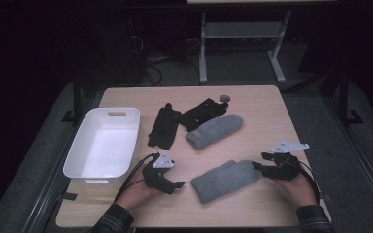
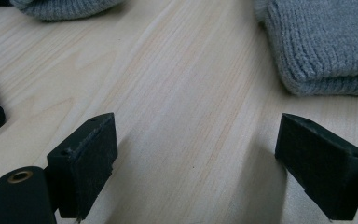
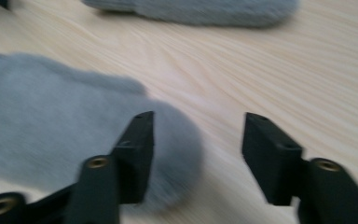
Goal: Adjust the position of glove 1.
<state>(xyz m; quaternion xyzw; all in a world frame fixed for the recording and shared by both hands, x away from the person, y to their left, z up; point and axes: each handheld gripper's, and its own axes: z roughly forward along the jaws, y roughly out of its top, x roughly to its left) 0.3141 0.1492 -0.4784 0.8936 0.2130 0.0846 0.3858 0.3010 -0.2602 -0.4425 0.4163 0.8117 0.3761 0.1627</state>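
Grey mitten [image 1: 226, 180] on table, tip just beside open right gripper [image 1: 261, 166], nothing held

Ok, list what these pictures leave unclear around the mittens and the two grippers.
- Near grey mitten: blurred by motion in the right gripper view; the left jaw covers part of its tip.
- Small round thing at the table's far edge: too small in the high view to identify.
- Far grey mitten: cut off by the left gripper view's top edge.
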